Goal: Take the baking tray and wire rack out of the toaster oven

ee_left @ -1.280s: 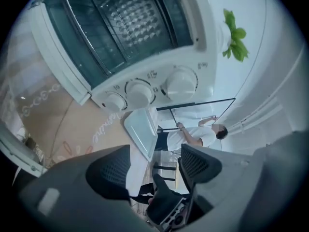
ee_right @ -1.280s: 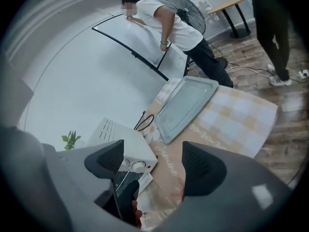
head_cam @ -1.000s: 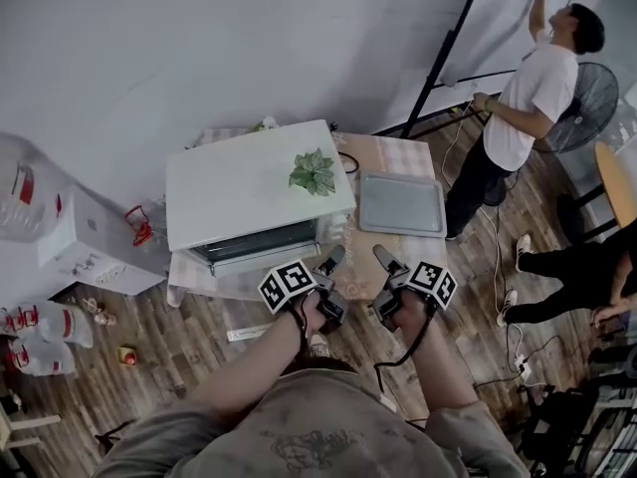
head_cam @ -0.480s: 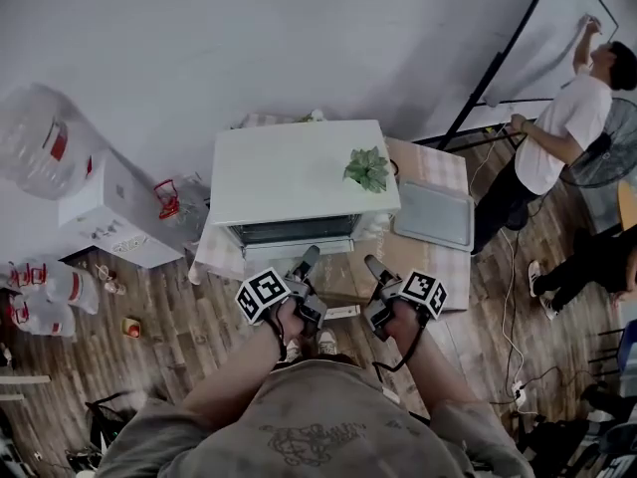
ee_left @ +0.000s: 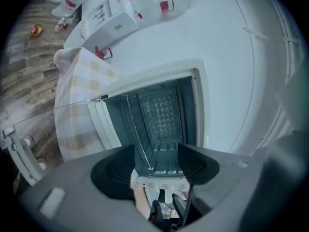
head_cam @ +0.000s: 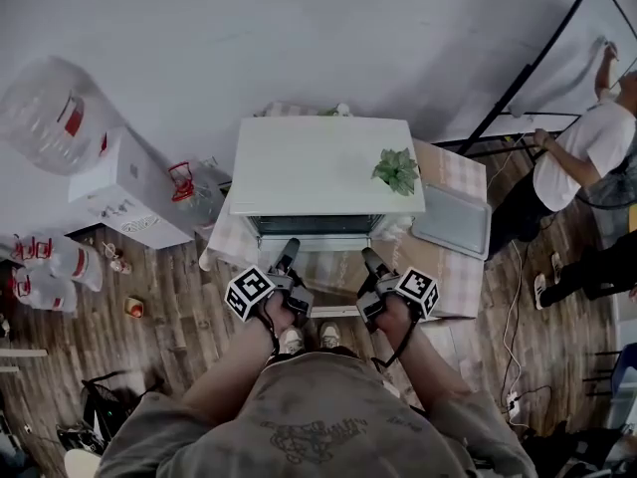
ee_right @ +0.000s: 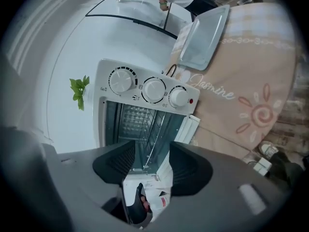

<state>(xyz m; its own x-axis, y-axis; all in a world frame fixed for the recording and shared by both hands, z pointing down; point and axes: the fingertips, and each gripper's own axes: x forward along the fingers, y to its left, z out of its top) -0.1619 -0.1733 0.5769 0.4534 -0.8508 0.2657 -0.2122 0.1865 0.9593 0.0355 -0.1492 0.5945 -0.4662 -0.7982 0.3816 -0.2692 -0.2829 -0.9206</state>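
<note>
Toaster oven (head_cam: 328, 167) stands with its door open on a tablecloth (ee_right: 251, 71) that bears the word "Jasmine". The baking tray (head_cam: 453, 222) lies on this cloth, just beside the oven on the right. The wire rack (ee_left: 145, 124) sits inside the oven, ahead of both grippers and apart from them. The left gripper (ee_left: 157, 166) has its jaws apart and holds nothing. The right gripper (ee_right: 147, 166) has just been closing its jaws, which are still apart with nothing between them.

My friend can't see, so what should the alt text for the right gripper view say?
An open toaster oven with three knobs has a wire rack inside. A baking tray lies beside it on the tablecloth.
</note>
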